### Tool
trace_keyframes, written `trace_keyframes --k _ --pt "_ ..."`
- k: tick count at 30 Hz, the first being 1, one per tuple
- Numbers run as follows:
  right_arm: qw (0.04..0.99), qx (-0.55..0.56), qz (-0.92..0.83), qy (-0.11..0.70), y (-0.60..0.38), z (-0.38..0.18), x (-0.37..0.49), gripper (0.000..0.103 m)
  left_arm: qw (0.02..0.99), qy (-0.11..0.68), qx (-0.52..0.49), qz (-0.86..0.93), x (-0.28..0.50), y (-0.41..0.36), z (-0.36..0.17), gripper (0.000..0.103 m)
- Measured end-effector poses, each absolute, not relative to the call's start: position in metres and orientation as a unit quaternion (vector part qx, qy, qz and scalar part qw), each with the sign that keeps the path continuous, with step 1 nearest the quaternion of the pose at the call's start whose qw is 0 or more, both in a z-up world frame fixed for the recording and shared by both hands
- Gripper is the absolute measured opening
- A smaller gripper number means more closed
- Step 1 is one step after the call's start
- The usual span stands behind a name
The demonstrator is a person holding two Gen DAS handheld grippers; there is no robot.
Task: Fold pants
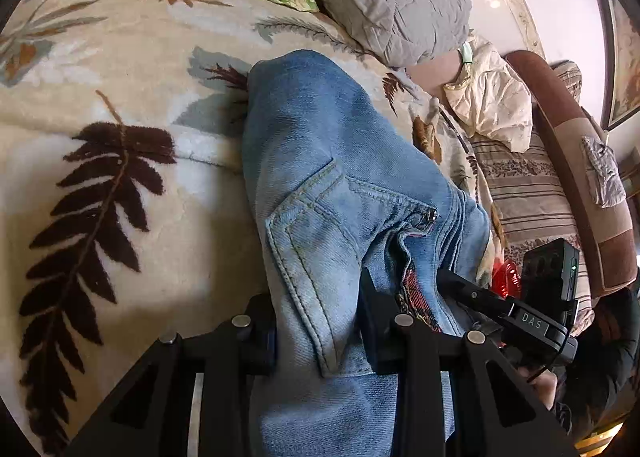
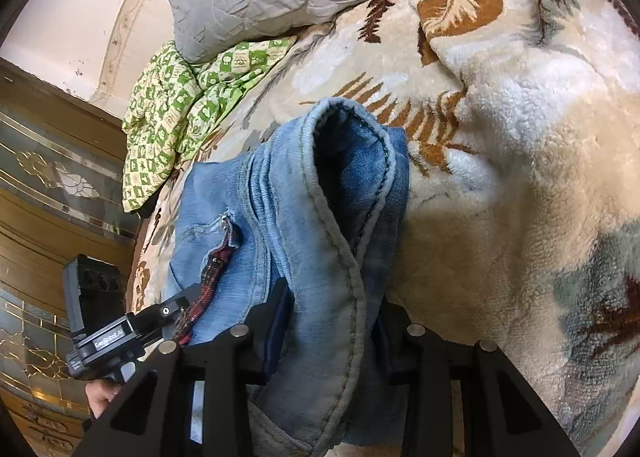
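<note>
Bunching pants (image 1: 320, 161) between both gripper pairs' pads

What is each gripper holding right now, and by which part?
Both grip the jeans. The left gripper pinches denim at the back pocket; the right gripper pinches a bunched, thick-seamed edge.
</note>
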State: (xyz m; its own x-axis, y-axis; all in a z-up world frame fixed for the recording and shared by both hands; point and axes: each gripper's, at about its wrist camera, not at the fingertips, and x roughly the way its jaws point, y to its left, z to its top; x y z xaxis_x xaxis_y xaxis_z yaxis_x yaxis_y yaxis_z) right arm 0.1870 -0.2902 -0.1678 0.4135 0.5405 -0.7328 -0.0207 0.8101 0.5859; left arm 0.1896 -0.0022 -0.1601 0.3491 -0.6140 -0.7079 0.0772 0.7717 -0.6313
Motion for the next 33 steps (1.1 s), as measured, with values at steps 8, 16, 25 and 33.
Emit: trace_keyframes --k 8,16,25,33 --pt "0.832 0.217 0.179 0.479 -0.278 -0.122 0.171 0.026 0.811 0.478 -0.225 -0.251 0.165 -0.001 -0.108 0.024" --pt "0.839 0.204 0.188 0.469 -0.273 -0.109 0.157 0.025 0.815 0.470 -0.225 -0.253 0.159 0.007 -0.107 0.024" --pt "0.854 0.191 0.194 0.443 -0.269 -0.082 0.168 0.025 0.826 0.436 -0.236 -0.269 0.179 0.012 -0.081 0.024" --pt "0.859 0.179 0.193 0.439 -0.257 -0.062 0.201 0.025 0.823 0.439 -0.242 -0.266 0.208 0.021 -0.078 0.024"
